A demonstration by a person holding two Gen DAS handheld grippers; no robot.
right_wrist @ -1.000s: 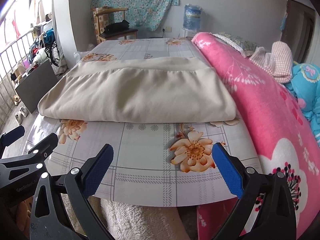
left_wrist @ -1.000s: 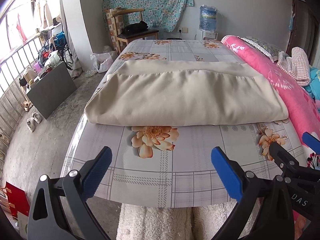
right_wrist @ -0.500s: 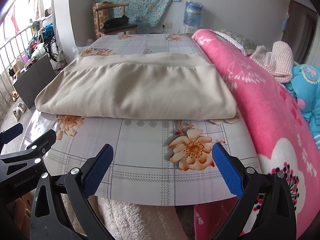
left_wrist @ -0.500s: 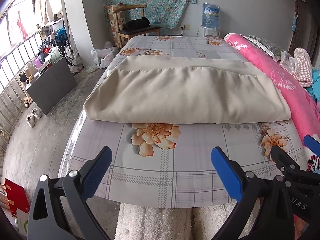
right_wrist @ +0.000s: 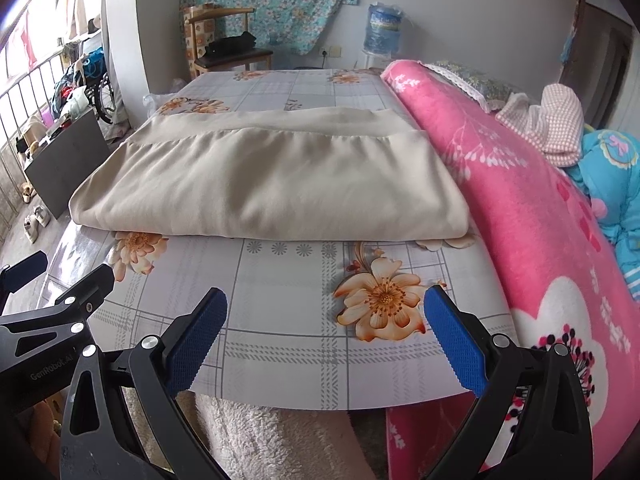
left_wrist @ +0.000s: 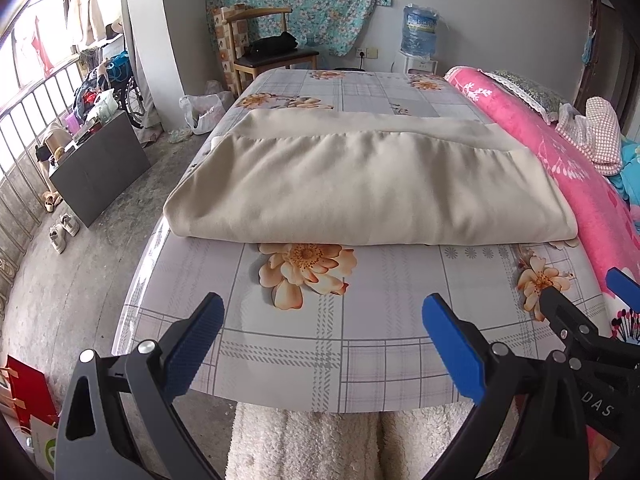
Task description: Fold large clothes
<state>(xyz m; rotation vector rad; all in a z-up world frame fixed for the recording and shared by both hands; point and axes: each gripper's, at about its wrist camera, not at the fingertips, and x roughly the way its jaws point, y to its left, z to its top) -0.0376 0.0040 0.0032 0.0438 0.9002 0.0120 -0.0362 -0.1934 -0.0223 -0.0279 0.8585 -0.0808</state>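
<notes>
Left gripper (left_wrist: pixel 322 344): jaws apart, empty, level over table edge
Right gripper (right_wrist: pixel 326 340): same, alongside
Folded beige cloth (left_wrist: pixel 360 192): ahead on floral table (left_wrist: pixel 380 304), pink blanket (right_wrist: pixel 520 208) beside

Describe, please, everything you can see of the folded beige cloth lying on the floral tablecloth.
The folded beige cloth is smooth, matte woven fabric, folded into a wide flat rectangle of several layers. A gathered hem band runs along its far side. Its rounded fold faces the cameras. It rests on the floral tablecloth, its right edge beside the pink blanket. Neither gripper touches it.
</notes>
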